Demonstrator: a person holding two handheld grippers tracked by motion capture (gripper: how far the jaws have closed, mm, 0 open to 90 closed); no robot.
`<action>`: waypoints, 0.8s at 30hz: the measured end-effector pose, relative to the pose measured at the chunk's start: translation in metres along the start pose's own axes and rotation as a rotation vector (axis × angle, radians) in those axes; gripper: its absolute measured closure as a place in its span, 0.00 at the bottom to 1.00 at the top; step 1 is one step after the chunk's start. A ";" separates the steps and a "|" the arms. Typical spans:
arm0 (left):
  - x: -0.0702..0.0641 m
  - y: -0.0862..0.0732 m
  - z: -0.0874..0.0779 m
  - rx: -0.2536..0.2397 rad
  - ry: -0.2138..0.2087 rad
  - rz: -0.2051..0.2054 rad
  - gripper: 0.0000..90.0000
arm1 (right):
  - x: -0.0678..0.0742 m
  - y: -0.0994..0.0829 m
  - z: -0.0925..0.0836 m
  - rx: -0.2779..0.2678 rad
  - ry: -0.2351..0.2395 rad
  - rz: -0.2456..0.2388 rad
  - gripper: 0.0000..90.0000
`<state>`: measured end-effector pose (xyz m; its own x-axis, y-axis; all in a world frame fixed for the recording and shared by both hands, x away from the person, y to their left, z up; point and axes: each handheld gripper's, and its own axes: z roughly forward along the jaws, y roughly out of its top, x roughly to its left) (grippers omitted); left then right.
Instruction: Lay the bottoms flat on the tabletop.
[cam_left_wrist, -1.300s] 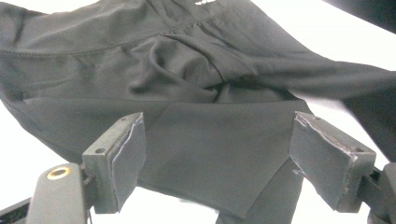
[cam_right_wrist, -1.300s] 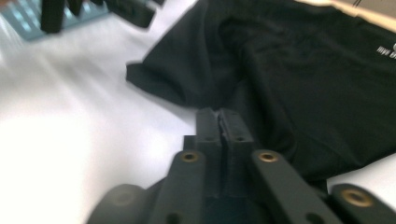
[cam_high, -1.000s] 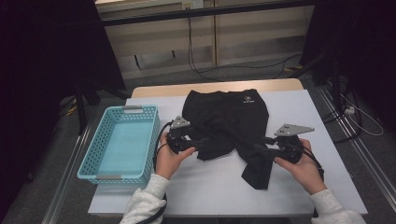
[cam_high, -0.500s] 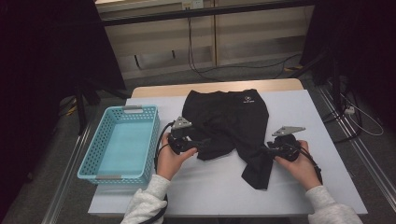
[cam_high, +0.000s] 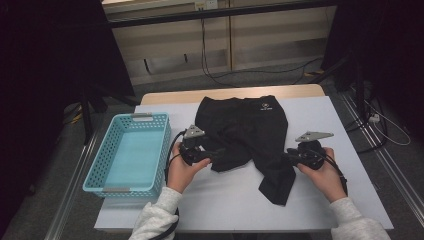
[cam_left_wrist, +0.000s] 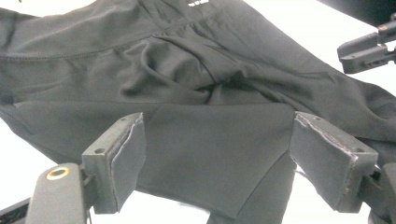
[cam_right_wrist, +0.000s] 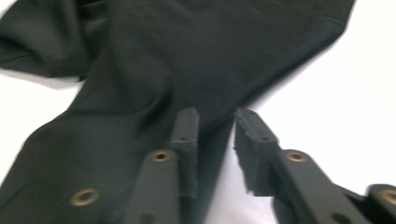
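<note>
Black shorts (cam_high: 245, 125) lie spread on the white table (cam_high: 230, 205), one leg hanging toward the front. My left gripper (cam_high: 220, 154) is at the garment's left side. In the left gripper view its jaws (cam_left_wrist: 217, 158) stand wide open with a folded leg panel (cam_left_wrist: 215, 140) between them, untouched by the pads. My right gripper (cam_high: 289, 154) is at the right edge of the long leg. Its jaws have just been closing to a narrow gap (cam_right_wrist: 217, 140). The fabric's edge (cam_right_wrist: 140, 93) lies in and under that gap, and the pads are not pressing on it.
A light blue mesh basket (cam_high: 95, 170) with nothing in it stands at the table's left edge. The right gripper (cam_left_wrist: 369, 51) shows at the far right of the left gripper view. Cables lie on the floor behind the table.
The right gripper has sunk a little toward the shorts' right edge and its jaws have narrowed. The left gripper and the shorts have kept still.
</note>
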<state>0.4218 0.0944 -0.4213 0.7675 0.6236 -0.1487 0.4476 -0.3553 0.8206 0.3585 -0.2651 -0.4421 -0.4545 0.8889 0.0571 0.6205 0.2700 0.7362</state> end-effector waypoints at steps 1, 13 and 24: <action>0.000 0.000 0.000 -0.001 -0.001 0.000 0.22 | -0.001 0.001 0.003 0.005 -0.017 0.001 0.75; 0.002 -0.005 -0.011 0.000 0.023 -0.001 0.21 | 0.006 0.001 0.020 0.081 0.016 -0.029 0.98; 0.006 -0.003 -0.014 -0.018 0.026 -0.011 0.21 | -0.013 -0.001 -0.018 -0.007 -0.017 0.046 0.99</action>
<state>0.4187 0.1089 -0.4166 0.7502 0.6454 -0.1438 0.4477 -0.3357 0.8288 0.3523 -0.2833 -0.4316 -0.4152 0.9062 0.0796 0.6358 0.2264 0.7379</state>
